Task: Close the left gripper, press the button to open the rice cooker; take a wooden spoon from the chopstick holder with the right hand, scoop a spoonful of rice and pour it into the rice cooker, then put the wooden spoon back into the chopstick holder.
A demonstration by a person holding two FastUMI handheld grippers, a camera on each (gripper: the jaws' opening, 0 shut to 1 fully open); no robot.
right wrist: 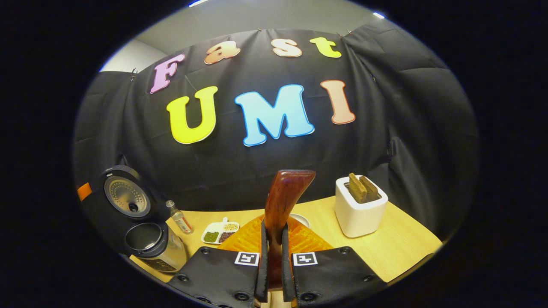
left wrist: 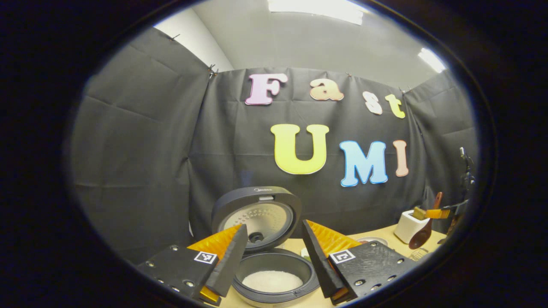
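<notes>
left gripper view: the left tongs (left wrist: pixel 274 256) are spread above the rice cooker (left wrist: pixel 274 273), whose lid is already up, with rice inside. right gripper view: the right tongs (right wrist: pixel 274 256) pinch the wooden spoon (right wrist: pixel 282 201) beside the chopstick holder (right wrist: pixel 359 214) on the surface (right wrist: pixel 398 248). judging by this, returning the spoon remains.

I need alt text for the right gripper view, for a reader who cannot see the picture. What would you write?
The right gripper is shut on the handle of a wooden spoon that stands upright between its fingers, above a light wooden table. A white chopstick holder stands to the right, and the rice cooker sits at far left with its lid up.
</notes>
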